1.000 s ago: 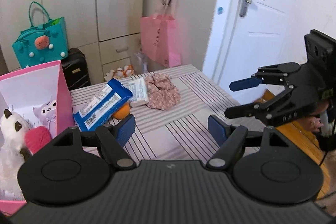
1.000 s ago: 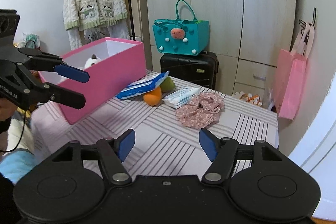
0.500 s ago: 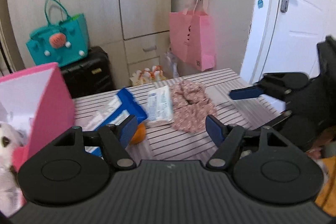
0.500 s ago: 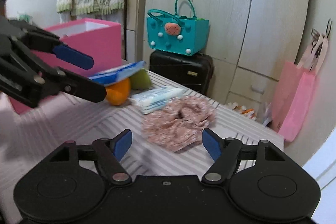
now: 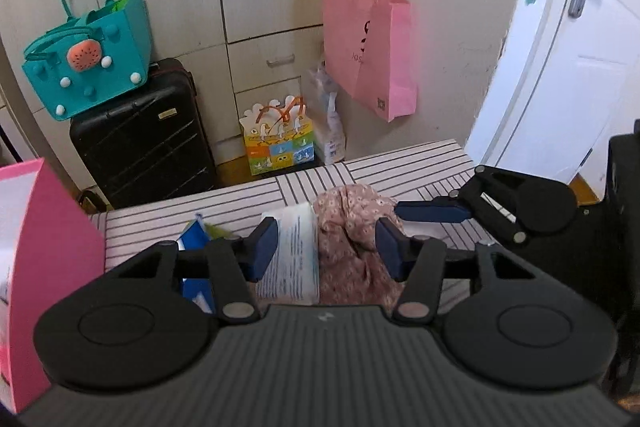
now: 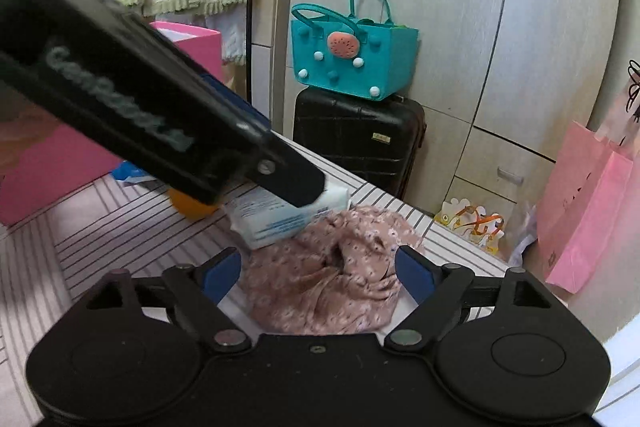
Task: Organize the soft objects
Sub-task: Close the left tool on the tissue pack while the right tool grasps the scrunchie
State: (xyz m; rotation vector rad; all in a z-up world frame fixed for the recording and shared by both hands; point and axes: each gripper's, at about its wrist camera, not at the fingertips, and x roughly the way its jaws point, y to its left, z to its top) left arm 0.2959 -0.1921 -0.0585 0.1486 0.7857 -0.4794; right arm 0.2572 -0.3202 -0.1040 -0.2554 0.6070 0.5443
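A crumpled pink floral cloth (image 5: 352, 239) (image 6: 332, 275) lies on the striped table (image 5: 400, 159). A white tissue pack (image 5: 292, 251) (image 6: 280, 219) lies against its left side. My left gripper (image 5: 326, 247) is open, its jaws straddling the pack and the cloth's left part. My right gripper (image 6: 318, 275) is open, its jaws either side of the cloth, just above it. The right gripper also shows in the left wrist view (image 5: 436, 223). The left gripper's arm (image 6: 160, 123) crosses the right wrist view over the pack.
A pink box (image 5: 36, 267) (image 6: 188, 43) stands at the table's left. A blue packet (image 5: 196, 239) and an orange ball (image 6: 192, 207) lie beside the tissue pack. Beyond the table are a black suitcase (image 5: 140, 139), a teal bag (image 5: 88, 67), a pink bag (image 5: 372, 47) and a door (image 5: 580, 47).
Both grippers moved forward across the table and closed in on the cloth and tissue pack from opposite sides. Both stayed open.
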